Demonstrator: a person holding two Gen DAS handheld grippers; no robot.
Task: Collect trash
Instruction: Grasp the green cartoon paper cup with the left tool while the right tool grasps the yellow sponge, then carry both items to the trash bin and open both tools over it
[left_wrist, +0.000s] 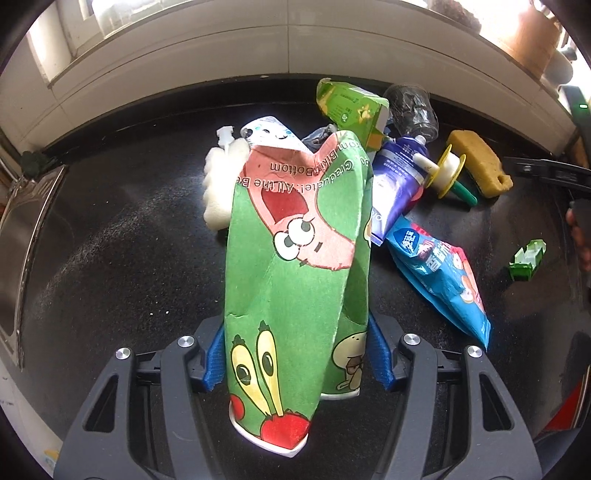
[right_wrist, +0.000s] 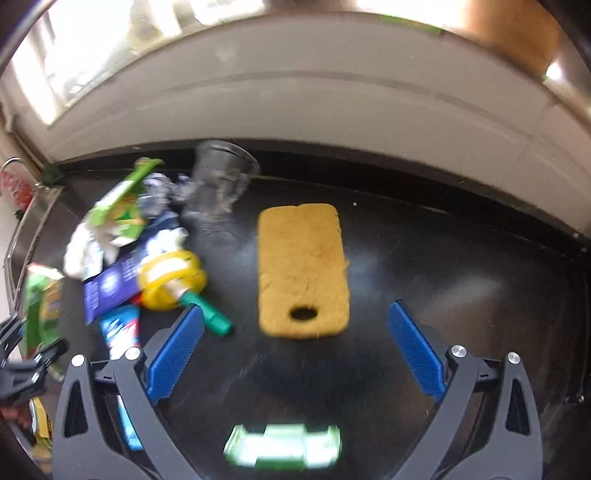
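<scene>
My left gripper (left_wrist: 295, 354) is shut on a crushed green cartoon paper cup (left_wrist: 295, 266) and holds it above the black counter (left_wrist: 110, 258). Behind it lies a trash pile: white foam (left_wrist: 218, 184), a green carton (left_wrist: 351, 107), a clear plastic cup (left_wrist: 413, 107), a purple tube (left_wrist: 395, 184), a yellow-and-white spool (left_wrist: 448, 171), a blue snack bag (left_wrist: 443, 280) and a yellow sponge (left_wrist: 476, 162). A small green box (left_wrist: 526, 260) lies at the right. My right gripper (right_wrist: 295, 325) is open and empty, its jaws wide either side of the sponge (right_wrist: 303, 269). The small green box (right_wrist: 282, 448) lies between its arms.
A steel sink (left_wrist: 22, 236) borders the counter at the left. A white tiled wall (left_wrist: 258, 48) runs along the back. The pile also shows at the left in the right wrist view, with the spool (right_wrist: 171, 277) and clear cup (right_wrist: 221, 181). The left gripper (right_wrist: 22, 354) appears at that view's left edge.
</scene>
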